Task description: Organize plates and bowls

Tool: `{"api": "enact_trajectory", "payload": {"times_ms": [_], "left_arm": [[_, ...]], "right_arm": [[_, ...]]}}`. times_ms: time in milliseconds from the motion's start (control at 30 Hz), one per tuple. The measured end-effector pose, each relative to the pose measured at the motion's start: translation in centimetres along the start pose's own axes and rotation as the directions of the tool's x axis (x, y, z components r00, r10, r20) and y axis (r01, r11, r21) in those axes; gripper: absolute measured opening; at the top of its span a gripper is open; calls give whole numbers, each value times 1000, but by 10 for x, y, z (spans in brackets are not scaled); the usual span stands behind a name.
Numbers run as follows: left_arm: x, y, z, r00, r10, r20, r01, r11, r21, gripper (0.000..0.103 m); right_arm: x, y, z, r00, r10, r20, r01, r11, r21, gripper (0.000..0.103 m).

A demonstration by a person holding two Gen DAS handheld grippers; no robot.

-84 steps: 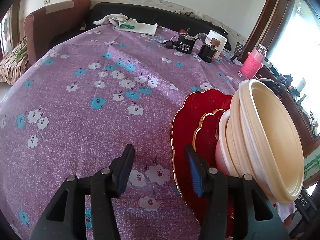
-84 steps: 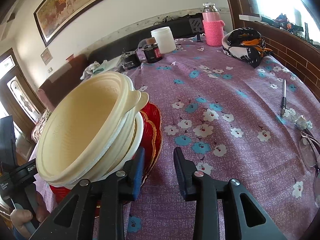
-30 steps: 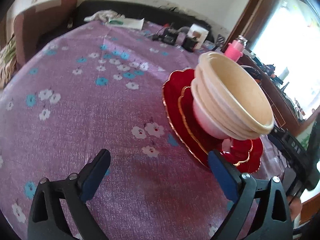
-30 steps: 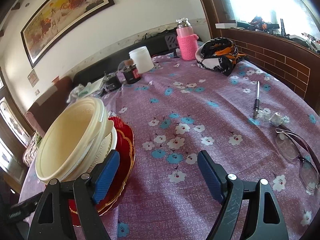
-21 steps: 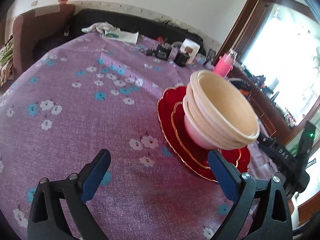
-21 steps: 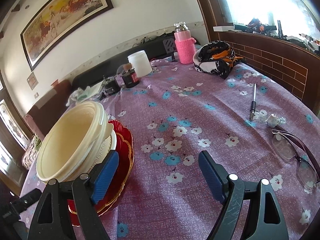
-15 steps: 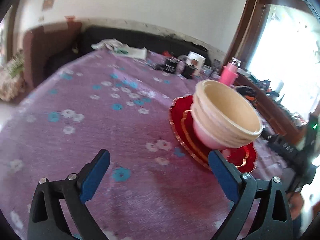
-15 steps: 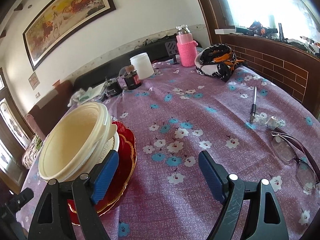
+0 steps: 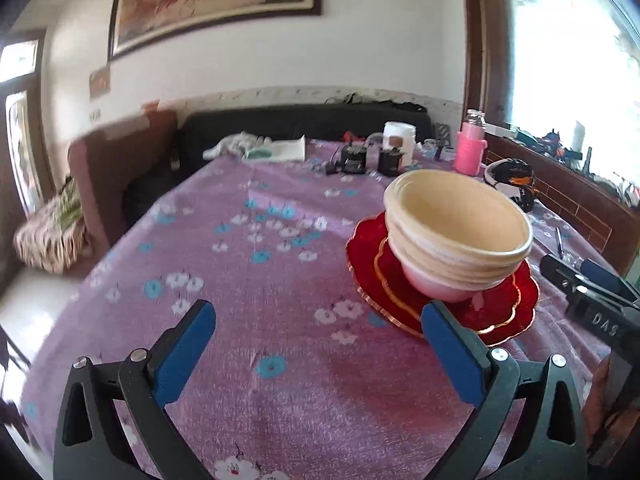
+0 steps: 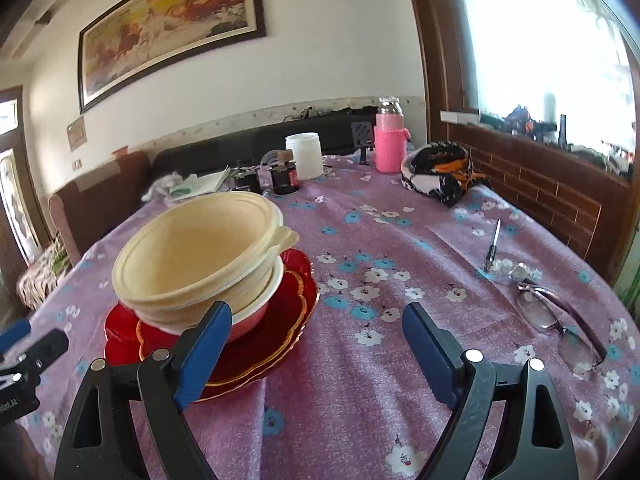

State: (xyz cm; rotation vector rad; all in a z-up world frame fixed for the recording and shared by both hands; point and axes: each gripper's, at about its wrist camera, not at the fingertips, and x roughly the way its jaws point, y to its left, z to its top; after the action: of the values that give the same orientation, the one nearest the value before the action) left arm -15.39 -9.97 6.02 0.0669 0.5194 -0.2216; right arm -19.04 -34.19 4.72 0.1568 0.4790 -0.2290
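Left wrist view, stack: the nested cream bowls (image 9: 456,236) are sitting upright on the red plates (image 9: 500,312) on the purple floral worktop (image 9: 240,280), ahead and to the right of the left hand-held gripper (image 9: 316,344).
Left wrist view, jaws: they are standing wide apart after just opening further, holding nothing; the right blue pad is overlapping the plates' near rim in the picture, though contact cannot be told.
Left wrist view, writing: "DAS" is showing on the other tool (image 9: 600,312) at the right edge.
Right wrist view, stack: the bowls (image 10: 200,260) and plates (image 10: 280,320) are lying ahead-left of the right hand-held gripper (image 10: 316,344).
Right wrist view, jaws: they are gaping empty, having just widened, the left pad covering the stack's near side.
Nearer hand: neither is clearly closer; the stack is sitting between the two.
Long axis: none, the stack being round.
Other labels: the jars' labels are too small to read.
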Motion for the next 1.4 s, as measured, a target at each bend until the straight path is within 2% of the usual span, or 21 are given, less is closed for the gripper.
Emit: {"api": "enact_trajectory", "payload": {"times_ms": [100,167,200,300,500,733,867,1033,1400], "left_arm": [[-2,-6,2,991,125,41,-126,991,34,103],[1,-9,-1,980,191,55,-195,978,72,103],[4,-10,-2,978,202,53,-206,975,85,103],[12,-9,-4,982,186,2,-186,978,96,103],[18,8,-3,983,183,-33,-182,983,24,103],[22,-11,-7,974,225,-29,-220,967,127,103],[18,-10,-8,970,243,-2,-241,963,117,103],[22,-4,-6,975,220,-36,-216,972,94,103],[21,-3,-6,975,219,-28,-216,972,91,103]], "right_arm": [[-2,5,-1,1000,-9,14,9,1000,-29,92],[-1,6,-2,1000,-3,9,3,999,-36,92],[-1,6,-2,1000,-1,8,1,999,-36,92],[-1,6,-2,1000,-5,13,6,999,-41,92],[-1,16,-4,999,-39,15,40,996,-82,93],[-6,23,-6,991,-125,51,130,985,-109,98],[-12,28,-8,986,-146,82,156,979,-130,102],[-10,32,-8,984,-162,72,171,974,-147,102],[-8,36,-8,981,-181,75,192,966,-174,102]]}}
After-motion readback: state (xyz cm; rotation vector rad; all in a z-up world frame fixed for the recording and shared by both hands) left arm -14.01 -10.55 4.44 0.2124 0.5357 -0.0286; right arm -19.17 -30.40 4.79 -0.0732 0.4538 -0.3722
